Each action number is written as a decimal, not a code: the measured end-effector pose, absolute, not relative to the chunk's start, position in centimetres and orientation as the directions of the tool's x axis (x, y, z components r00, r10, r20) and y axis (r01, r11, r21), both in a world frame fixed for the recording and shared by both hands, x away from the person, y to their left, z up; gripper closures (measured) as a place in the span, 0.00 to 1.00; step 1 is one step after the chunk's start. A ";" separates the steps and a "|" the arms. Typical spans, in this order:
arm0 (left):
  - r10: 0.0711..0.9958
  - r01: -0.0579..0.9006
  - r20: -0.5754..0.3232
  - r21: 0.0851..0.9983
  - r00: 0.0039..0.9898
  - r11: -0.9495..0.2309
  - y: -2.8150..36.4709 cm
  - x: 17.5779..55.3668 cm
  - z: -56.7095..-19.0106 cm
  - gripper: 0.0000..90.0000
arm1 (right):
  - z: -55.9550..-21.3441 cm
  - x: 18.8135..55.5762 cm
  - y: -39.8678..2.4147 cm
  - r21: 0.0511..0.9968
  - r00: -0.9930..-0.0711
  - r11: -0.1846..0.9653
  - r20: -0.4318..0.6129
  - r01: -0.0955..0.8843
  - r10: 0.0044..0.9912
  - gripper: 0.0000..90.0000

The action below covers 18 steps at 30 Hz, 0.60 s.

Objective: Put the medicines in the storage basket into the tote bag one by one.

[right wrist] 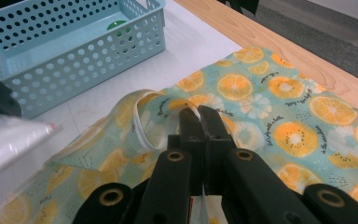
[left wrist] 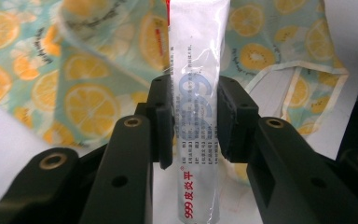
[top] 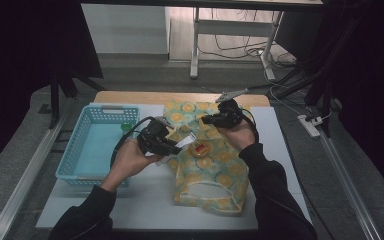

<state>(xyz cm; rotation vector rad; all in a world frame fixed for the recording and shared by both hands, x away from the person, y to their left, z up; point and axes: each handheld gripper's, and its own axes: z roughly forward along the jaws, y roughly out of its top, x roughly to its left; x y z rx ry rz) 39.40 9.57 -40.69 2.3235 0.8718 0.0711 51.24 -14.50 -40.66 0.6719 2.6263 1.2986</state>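
Observation:
A tote bag (top: 215,167) printed with orange slices on pale green lies on the white mat. My left gripper (left wrist: 195,121) is shut on a white tube (left wrist: 198,70) with blue "999" lettering, and holds it over the bag's left edge (top: 172,144). My right gripper (right wrist: 198,114) is shut on the bag (right wrist: 284,116) at its white-trimmed edge, near the far end, and lifts the fabric a little (top: 207,119). The tube's end (right wrist: 14,135) shows at the left of the right gripper view.
A light blue perforated basket (top: 70,160) stands left of the bag with a small green thing (top: 126,127) at its far end. A small red and yellow object (top: 200,149) sits on the bag. The wooden table edge (top: 180,97) runs behind.

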 end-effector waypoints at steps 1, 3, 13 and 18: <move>0.604 0.570 -0.168 0.590 0.779 -0.572 9.3 39.5 -40.8 0.77 | -40.6 51.2 -14.5 0.782 -0.892 0.529 0.074 0.330 0.446 1.00; 0.597 0.567 -0.170 0.586 0.784 -0.579 8.7 39.7 -40.9 0.77 | -40.6 51.2 -14.5 0.781 -0.892 0.530 0.074 0.330 0.446 1.00; 0.578 0.557 -0.168 0.569 0.799 -0.604 5.6 40.6 -41.8 0.77 | -40.5 51.3 -14.4 0.784 -0.893 0.528 0.071 0.326 0.445 1.00; 0.573 0.553 -0.168 0.570 0.802 -0.607 4.3 41.1 -42.0 0.77 | -40.4 51.3 -14.4 0.784 -0.893 0.528 0.072 0.327 0.445 1.00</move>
